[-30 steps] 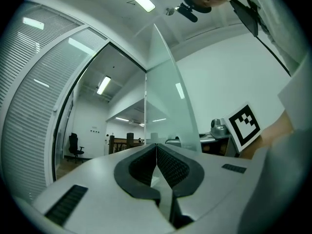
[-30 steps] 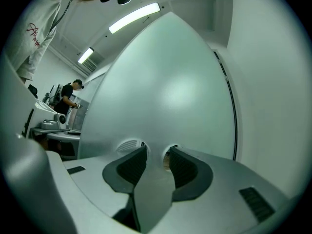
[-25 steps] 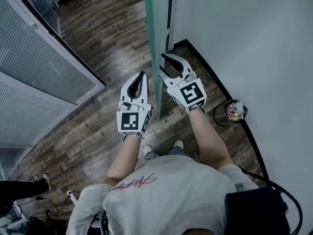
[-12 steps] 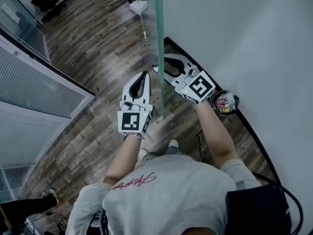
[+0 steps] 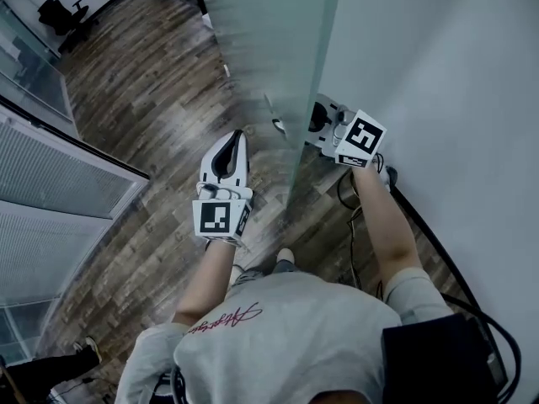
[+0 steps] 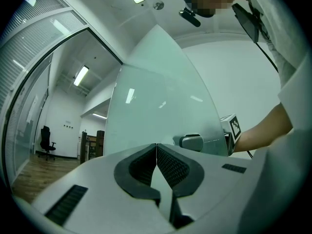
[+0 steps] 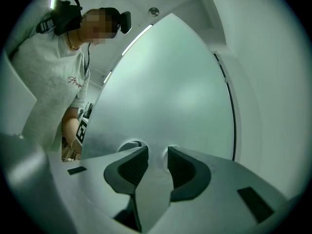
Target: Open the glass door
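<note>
Two grippers flank the glass door (image 5: 269,49) in the head view. The left gripper (image 5: 236,137) sits at centre on the near side, and the right gripper (image 5: 322,118) is at upper right behind the pane, by the door handle (image 5: 274,123). The left gripper view shows its jaws together and empty, with the handle (image 6: 192,141) ahead on the pane. In the right gripper view its jaws, having just closed in, seem clamped part-open on the handle (image 7: 131,145). To swing well, I judge, hold that clamp firm, follow the door's arc, and steer the left gripper clear of the glass edge.
</note>
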{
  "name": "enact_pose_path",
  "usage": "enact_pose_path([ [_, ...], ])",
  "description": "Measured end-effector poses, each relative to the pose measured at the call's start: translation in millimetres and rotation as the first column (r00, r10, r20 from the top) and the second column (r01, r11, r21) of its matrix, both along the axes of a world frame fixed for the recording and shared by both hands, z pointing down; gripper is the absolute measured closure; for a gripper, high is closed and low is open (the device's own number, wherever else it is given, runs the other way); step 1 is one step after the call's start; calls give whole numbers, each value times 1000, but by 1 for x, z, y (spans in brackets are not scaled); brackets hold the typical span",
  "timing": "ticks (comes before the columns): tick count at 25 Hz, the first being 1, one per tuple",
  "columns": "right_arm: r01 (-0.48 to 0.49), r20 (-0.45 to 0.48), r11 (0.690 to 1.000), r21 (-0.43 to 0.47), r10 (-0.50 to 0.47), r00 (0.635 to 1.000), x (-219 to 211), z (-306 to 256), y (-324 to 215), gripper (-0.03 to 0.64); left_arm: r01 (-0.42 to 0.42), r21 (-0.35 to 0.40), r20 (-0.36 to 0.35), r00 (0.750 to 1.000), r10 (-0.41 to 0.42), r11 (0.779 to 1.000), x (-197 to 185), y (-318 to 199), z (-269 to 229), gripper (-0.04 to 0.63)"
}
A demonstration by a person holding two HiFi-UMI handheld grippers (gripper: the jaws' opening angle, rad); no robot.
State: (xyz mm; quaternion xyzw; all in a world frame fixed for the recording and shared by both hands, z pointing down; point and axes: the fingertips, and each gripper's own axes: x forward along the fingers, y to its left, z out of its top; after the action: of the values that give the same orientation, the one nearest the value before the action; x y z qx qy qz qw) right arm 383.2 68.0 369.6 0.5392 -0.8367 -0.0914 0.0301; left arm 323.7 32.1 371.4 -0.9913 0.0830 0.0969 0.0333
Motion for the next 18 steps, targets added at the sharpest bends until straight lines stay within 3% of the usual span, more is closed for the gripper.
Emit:
enact_pose_path([
  [5,-5,-2,1000,-31,5,1000,49,5,32,477,-30,-4,26,999,30,1000,21,8,8,578],
  [9,-228,-29,974,-1,228,973,119,2,79,477,-61,-3,30,998,62,998,41,19,13,578],
  [13,-445,-100,895,35,447,889,146,0,106,560,-118,5,14,993,118,993,70,33,13,578],
  [15,-528,-87,848,49,531,843,154,-2,119,572,-152,14,-5,988,152,988,85,44,6,578],
  [17,-616,-43,785,63,619,784,161,-5,138,597,-187,22,-25,982,188,982,99,57,-1,578],
  [18,-671,-30,738,68,674,738,163,-5,148,601,-204,26,-35,978,205,979,104,63,-5,578],
])
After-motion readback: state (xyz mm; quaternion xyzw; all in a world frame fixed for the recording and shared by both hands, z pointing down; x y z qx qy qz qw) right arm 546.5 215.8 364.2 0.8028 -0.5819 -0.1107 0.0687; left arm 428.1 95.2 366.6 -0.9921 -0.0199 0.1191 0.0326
